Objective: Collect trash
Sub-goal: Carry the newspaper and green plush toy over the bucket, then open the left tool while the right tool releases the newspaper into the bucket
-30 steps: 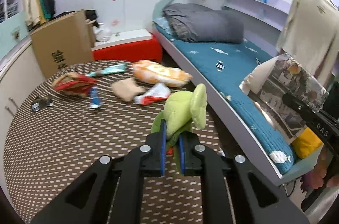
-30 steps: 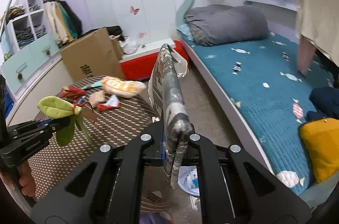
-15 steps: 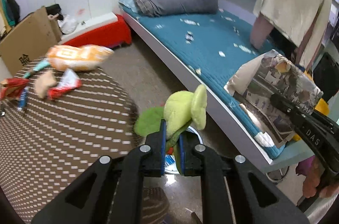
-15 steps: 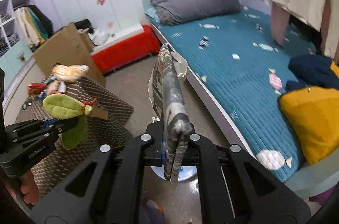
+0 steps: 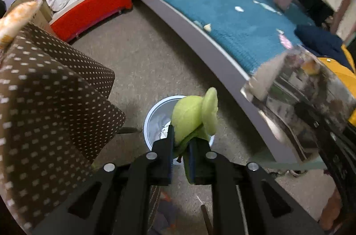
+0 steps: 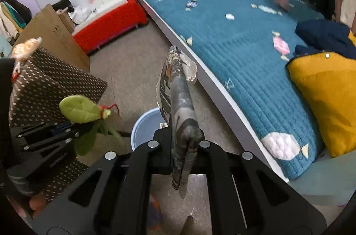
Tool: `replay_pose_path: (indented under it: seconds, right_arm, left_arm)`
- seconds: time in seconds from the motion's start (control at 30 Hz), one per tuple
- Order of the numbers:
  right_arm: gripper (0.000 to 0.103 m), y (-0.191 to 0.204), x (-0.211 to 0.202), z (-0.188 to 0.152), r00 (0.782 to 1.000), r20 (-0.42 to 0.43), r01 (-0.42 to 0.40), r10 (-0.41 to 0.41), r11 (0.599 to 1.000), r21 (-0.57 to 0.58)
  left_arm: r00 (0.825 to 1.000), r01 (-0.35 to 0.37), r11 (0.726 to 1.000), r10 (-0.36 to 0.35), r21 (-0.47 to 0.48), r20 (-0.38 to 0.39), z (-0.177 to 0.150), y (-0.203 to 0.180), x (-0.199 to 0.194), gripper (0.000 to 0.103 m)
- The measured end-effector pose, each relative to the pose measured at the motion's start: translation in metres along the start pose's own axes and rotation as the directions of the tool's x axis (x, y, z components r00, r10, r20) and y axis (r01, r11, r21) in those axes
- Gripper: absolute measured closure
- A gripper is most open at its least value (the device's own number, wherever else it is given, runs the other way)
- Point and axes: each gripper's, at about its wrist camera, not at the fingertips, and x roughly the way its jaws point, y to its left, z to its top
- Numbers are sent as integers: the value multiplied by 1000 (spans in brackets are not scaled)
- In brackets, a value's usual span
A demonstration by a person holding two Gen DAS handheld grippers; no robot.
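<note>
Blue bin (image 5: 148, 123) w/ maybe paper scraps; left tool (image 5: 180, 152) loosening round green toy (image 5: 191, 117).

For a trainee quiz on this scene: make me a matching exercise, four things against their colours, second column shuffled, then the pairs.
Things:
1. bin
2. soft toy between the left gripper's opening jaws
3. cushion
4. bed cover

Colours:
A. teal
B. mustard yellow
C. light green
D. pale blue

Pairs: 1-D, 2-C, 3-B, 4-A
</note>
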Motion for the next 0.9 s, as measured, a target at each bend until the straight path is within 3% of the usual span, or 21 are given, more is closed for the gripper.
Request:
replay_pose_path:
  seconds: [0.03, 0.07, 0.13, 0.63, 0.67, 0.73, 0.77, 0.9]
  right_arm:
    - [97, -1, 4, -1, 1000, -10, 2, -2, 1000, 4]
    - [97, -3, 9, -2, 1000, -20, 4, -4, 1000, 7]
    - [97, -5, 14, -1, 1000, -30, 7, -7, 1000, 8]
    - [93, 37, 81, 15, 989, -142, -63, 51, 995, -76]
    - [88, 40, 84, 16, 989, -138, -66, 54, 995, -80]
    - [58, 46, 88, 19, 988, -142, -76, 62, 993, -94]
    - [36, 48, 88, 20, 989, -133, -78, 65, 992, -98]
    - [36, 49, 87, 19, 991, -119, -75, 60, 990, -123]
  left_arm:
    - [1000, -12, 1000, 12, -7, 6, 2, 0, 6, 78]
    - [1000, -23, 1000, 24, -11, 10, 4, 0, 11, 56]
    - [999, -40, 999, 40, -16, 19, 7, -1, 23, 38]
    - [1000, -9, 993, 5, -116, -29, -2, 45, 47, 38]
    - [1000, -13, 991, 9, -132, -30, -1, 50, 47, 38]
    - [999, -23, 989, 19, -147, -27, -1, 54, 47, 38]
    - [999, -26, 988, 22, -151, -27, -1, 56, 47, 38]
    - [999, -32, 988, 27, -149, -37, -2, 57, 50, 38]
